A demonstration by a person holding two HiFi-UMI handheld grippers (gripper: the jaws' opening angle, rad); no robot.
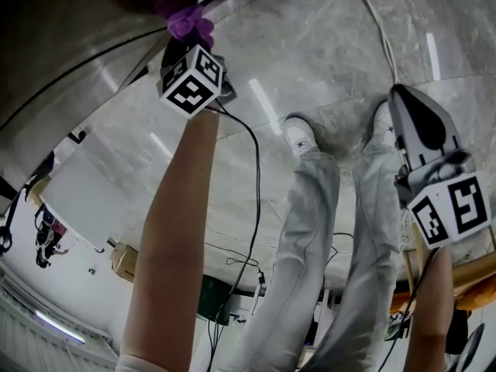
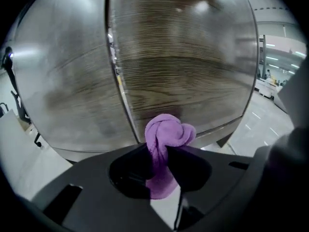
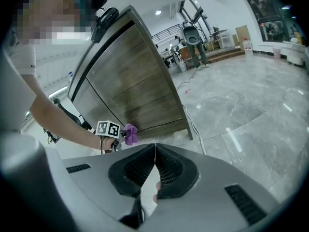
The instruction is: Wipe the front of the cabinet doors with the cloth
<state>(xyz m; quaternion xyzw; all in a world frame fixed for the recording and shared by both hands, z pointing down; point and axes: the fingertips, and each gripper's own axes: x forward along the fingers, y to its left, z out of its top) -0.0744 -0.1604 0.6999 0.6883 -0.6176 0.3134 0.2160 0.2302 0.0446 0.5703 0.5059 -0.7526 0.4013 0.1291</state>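
Gripping the purple cloth (image 2: pixel 169 132) between its clenched jaws, the left hand-held gripper (image 2: pixel 161 146) points straight at the front of the wooden cabinet (image 2: pixel 183 71). The cloth is twisted into a rope. Its long axis runs along the gripper's own line, with the knotted, bunched end toward the cabinet and the flatter tail trailing back between the jaws. That bunched end sits low on the cabinet, just beside the vertical seam (image 2: pixel 118 81) between the two doors and near the bottom edge. Whether it actually touches the wood cannot be told.

From the head view the cloth (image 1: pixel 188 23) shows at the cabinet's base (image 1: pixel 93 29), ahead of the left hand-held gripper (image 1: pixel 186 41) on an outstretched arm.

The right hand-held gripper (image 3: pixel 155 151) is well apart from the cabinet (image 3: pixel 135 81), over the marble floor (image 3: pixel 241 105), its jaws pressed together with nothing between them. Its view catches the cloth (image 3: pixel 131 133) at the cabinet's lower front.
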